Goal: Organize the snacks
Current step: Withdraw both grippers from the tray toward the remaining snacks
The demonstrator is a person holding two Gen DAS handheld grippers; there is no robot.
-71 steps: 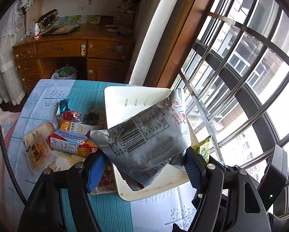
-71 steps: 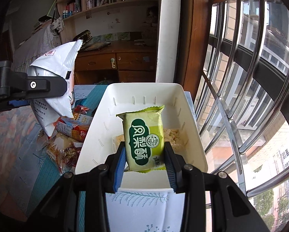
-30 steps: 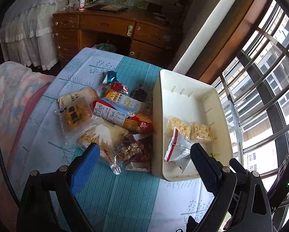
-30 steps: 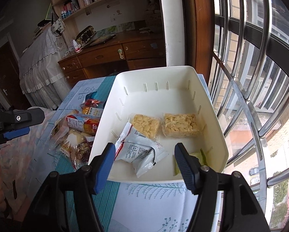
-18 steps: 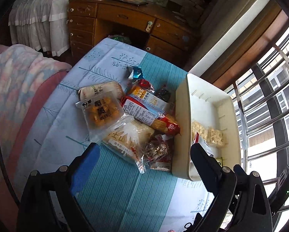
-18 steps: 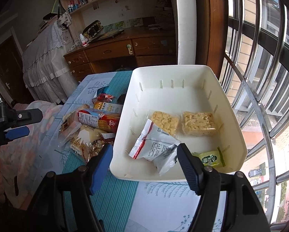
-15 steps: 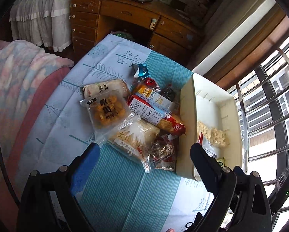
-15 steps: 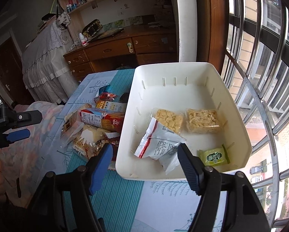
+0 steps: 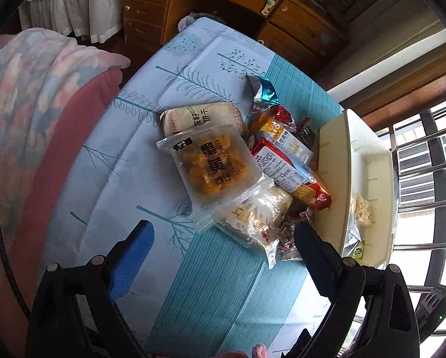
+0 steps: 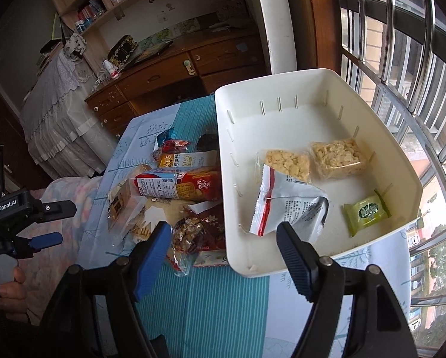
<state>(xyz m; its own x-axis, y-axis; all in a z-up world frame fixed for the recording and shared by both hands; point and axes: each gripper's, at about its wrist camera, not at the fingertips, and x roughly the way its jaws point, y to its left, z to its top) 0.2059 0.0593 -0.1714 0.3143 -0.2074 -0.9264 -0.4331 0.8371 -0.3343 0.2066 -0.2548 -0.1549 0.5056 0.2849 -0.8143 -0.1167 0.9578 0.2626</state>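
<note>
A white bin [image 10: 223, 137] holds a silver-white bag [image 10: 285, 205], two rice crisp blocks [image 10: 288, 162] and a small green pack [image 10: 366, 208]. Left of the bin [image 9: 333, 164] lies a pile of snacks: a clear pack of yellow biscuits [image 9: 214, 167], a beige cracker pack [image 9: 202, 116], a red biscuit box [image 9: 291, 173] and a white crinkly pack [image 9: 258, 214]. My left gripper [image 9: 223, 238] hangs open above the near edge of the pile, holding nothing. My right gripper [image 10: 223, 232] hovers over the bin's near left corner, its jaws opening and gripping nothing.
The table wears a blue and white cloth [image 9: 211, 295]. A bed with a floral blanket [image 9: 29, 95] borders it on the left. A wooden dresser [image 10: 169, 71] stands behind, and window bars [image 10: 408, 44] run along the right. A hand [image 10: 8, 292] grips the left gripper's handle.
Both grippers let go of the silver bag and the green pack, which now lie in the bin. The left gripper swung left and lower over the pile. The right drifted left, jaws wider.
</note>
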